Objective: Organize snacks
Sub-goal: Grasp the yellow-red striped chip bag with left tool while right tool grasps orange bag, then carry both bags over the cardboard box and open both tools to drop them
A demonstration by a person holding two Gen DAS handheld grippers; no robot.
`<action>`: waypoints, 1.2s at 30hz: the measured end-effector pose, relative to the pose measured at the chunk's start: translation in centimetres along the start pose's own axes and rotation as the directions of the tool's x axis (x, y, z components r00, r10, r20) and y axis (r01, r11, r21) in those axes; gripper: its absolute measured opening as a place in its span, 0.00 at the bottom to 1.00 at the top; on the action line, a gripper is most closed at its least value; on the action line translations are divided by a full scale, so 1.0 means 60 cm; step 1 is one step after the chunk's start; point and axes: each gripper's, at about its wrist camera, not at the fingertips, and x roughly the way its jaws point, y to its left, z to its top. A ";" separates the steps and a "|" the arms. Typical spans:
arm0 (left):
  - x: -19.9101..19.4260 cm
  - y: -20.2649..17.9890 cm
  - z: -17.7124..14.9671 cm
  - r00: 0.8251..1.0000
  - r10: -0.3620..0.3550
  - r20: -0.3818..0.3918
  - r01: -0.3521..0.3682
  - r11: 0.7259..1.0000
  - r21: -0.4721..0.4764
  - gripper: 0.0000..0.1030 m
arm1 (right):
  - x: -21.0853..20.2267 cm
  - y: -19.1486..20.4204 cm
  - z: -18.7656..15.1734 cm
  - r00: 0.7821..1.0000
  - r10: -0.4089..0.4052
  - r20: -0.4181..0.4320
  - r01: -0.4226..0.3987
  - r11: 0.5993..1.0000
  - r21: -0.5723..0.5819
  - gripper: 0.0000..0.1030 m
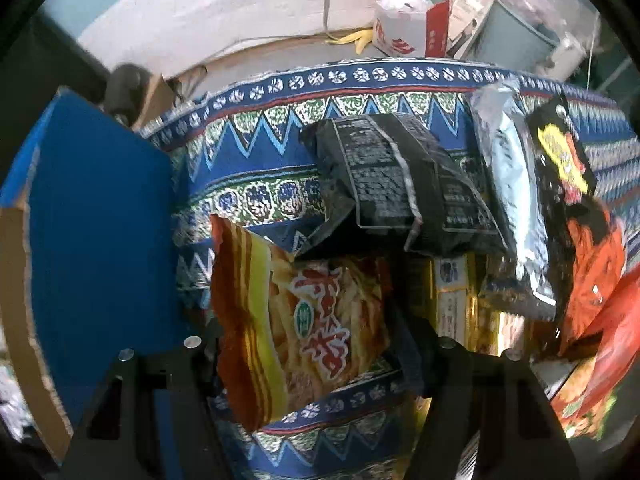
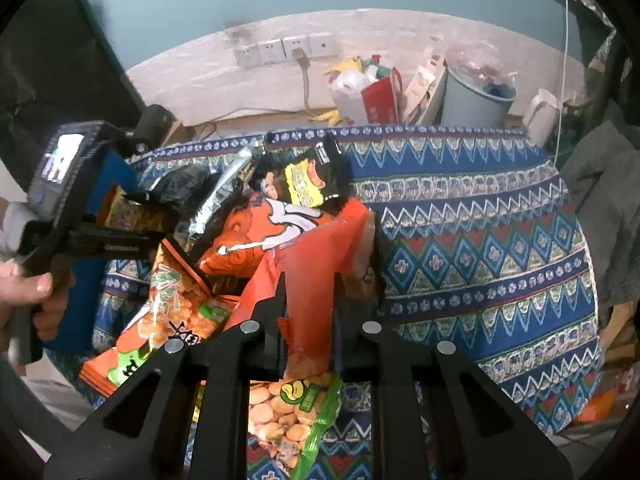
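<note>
Right gripper (image 2: 310, 300) jaws pinched shut on red-orange packet (image 2: 320, 256), long axis pointing away; left gripper (image 1: 316, 344) jaws half-open straddling yellow chips bag (image 1: 304, 320), grip unclear tbh.

The yellow and red chip bag (image 1: 304, 336) has big red Chinese letters, too wavy to read. The black bag (image 1: 396, 184) has tiny white print, too blurry. The red and white box (image 1: 412, 32) shows red marks, unreadable.
</note>
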 end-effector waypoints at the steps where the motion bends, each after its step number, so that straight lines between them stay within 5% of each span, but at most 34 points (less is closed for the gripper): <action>1: 0.001 0.004 0.001 1.000 -0.010 0.006 0.010 1.000 -0.013 0.64 | -0.002 0.001 0.001 1.000 -0.001 0.002 0.001 1.000 -0.002 0.14; 3: -0.002 0.011 0.000 1.000 -0.015 0.021 0.015 0.999 -0.029 0.47 | -0.004 0.002 0.004 1.000 -0.003 0.007 0.003 1.000 -0.004 0.14; 9: -0.014 0.022 -0.011 0.998 -0.033 0.045 0.033 0.999 -0.011 0.38 | -0.023 0.013 0.012 0.998 -0.029 0.054 0.031 0.999 -0.038 0.13; 21: -0.117 0.050 -0.052 0.983 -0.051 0.174 0.053 0.999 -0.002 0.38 | -0.073 0.050 0.030 0.986 -0.068 0.155 0.083 0.992 -0.094 0.13; 36: -0.227 0.083 -0.115 0.941 -0.066 0.331 0.050 0.997 0.057 0.38 | -0.133 0.123 0.065 0.968 -0.026 0.251 0.059 0.990 -0.125 0.13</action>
